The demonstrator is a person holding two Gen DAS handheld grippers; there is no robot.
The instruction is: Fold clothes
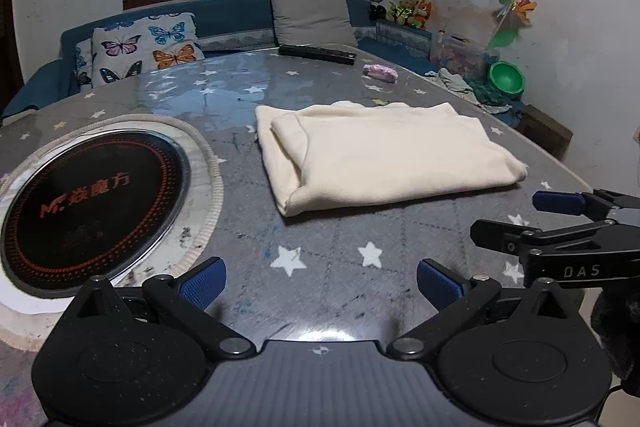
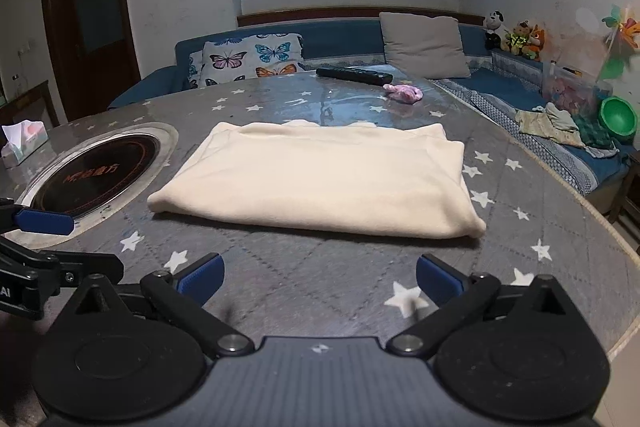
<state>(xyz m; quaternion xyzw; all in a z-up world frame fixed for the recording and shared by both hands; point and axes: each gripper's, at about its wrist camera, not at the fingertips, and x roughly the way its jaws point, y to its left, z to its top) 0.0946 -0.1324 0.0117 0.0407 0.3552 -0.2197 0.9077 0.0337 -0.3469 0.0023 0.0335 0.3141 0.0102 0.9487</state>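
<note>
**Nearly done: cream garment lies folded, both grippers stand off**

Now, I hold my left gripper (image 1: 318,281) low over the near part of the table (image 1: 360,267), its blue pads spread wide with nothing between them. My right gripper (image 2: 318,279) hangs the same way, spread and empty, just short of the folded garment (image 2: 320,179). That cream cloth lies flat in a neat rectangle on the star-patterned table, right of the round black cooktop (image 1: 92,199), and neither gripper touches it.

I judge the folding to be close to finished, so the risk now is of undoing it. The fabric looks thick and soft, stacked in several layers; if I pinch only the top layer at the near edge, the fold would peel open as I lift. The glossy table cover looks slick, so a push from one side could slide the whole bundle instead of creasing it. The layers at the left end sit slightly offset, and a careless drag could widen that. A wide sweep could also knock the remote control (image 2: 354,75) or the small pink item (image 2: 404,93) at the far side.

Only my left view shows that stepped left end and most of the cooktop's disc and lettering. Only my right view shows the tissue box (image 2: 24,143) at the far left, the dark door (image 2: 88,19) and the garment's rounded right corner; each view catches the other gripper at its edge.
</note>
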